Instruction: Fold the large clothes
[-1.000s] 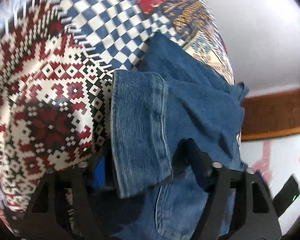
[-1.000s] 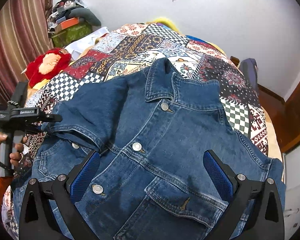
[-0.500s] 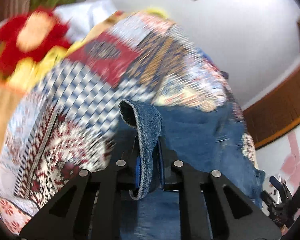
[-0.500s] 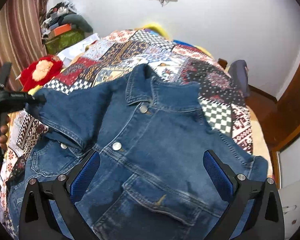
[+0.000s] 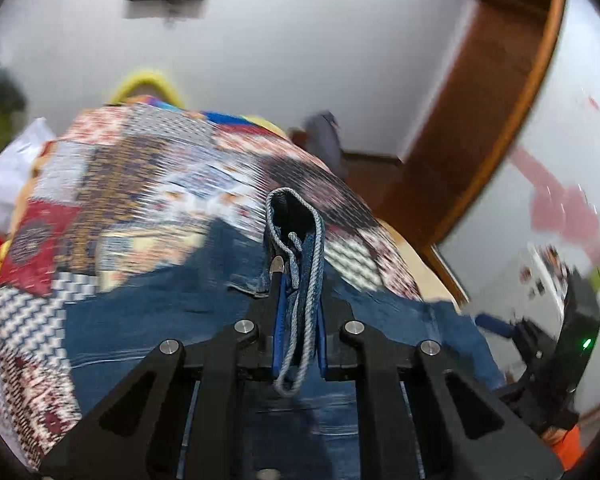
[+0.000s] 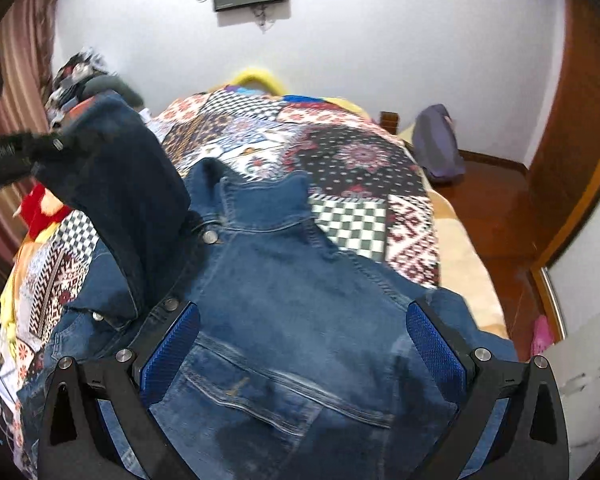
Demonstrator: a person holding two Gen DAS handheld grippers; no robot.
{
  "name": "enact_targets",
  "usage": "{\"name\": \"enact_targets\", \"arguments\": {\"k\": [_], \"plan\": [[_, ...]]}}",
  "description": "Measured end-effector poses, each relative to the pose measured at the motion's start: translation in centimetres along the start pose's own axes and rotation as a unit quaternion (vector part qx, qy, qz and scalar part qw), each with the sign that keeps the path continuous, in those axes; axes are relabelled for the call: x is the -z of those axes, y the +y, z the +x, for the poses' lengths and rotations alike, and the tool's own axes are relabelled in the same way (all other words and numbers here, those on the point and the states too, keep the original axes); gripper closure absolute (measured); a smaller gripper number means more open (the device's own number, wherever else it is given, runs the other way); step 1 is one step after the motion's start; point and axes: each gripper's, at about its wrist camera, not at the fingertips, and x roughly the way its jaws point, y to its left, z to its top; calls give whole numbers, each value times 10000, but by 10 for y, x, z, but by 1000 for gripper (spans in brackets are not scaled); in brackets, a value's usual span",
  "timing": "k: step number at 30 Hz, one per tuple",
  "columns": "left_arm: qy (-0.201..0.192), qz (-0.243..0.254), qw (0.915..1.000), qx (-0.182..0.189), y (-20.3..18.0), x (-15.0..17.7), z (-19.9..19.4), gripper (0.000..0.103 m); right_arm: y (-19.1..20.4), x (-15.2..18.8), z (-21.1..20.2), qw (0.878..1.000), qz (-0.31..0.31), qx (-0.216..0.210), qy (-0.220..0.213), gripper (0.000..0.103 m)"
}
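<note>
**Inspector:** Left wrist view?

**Assistant:** The left gripper [image 5: 298, 316] is clamped on the sleeve cuff [image 5: 296, 240], raised above the denim jacket [image 5: 160, 320] on the patchwork bedspread [image 5: 100, 184]. Folding has barely begun, in my judgement.

**Inspector:** Right wrist view?

**Assistant:** The right gripper [image 6: 302, 340] hovers with jaws apart and empty over the jacket front, near the bed's foot edge. The sleeve hangs lifted on the left; body and other sleeve remain unfolded.

You get even, bright indoor light on both views; the left wrist view smears badly with motion blur, the right stays sharper, and fisheye bending darkens every corner.
</note>
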Motion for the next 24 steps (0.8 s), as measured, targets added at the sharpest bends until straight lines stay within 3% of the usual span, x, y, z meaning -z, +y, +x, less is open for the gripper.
{"name": "enact_targets", "arguments": {"k": [8, 10, 11, 12, 18, 24], "plan": [[1066, 767, 9897, 565, -72, 38, 57, 89, -42, 7, -15, 9989, 443, 141, -23, 1], [1190, 801, 9879, 597, -77, 46, 57, 76, -49, 8, -16, 9984, 552, 133, -13, 1], [1185, 854, 9876, 581, -78, 48, 55, 62, -52, 9, -17, 9980, 617, 105, -2, 1], [1085, 909, 9885, 529, -78, 50, 50, 50, -54, 9, -16, 9977, 678, 66, 13, 1], [512, 1038, 9933, -46, -46, 48, 10, 22, -51, 6, -6, 9953, 904, -307, 189, 1], [507, 681, 9918, -956, 33, 61, -14, 17, -31, 0, 17, 9937, 881, -592, 369, 1]]}}
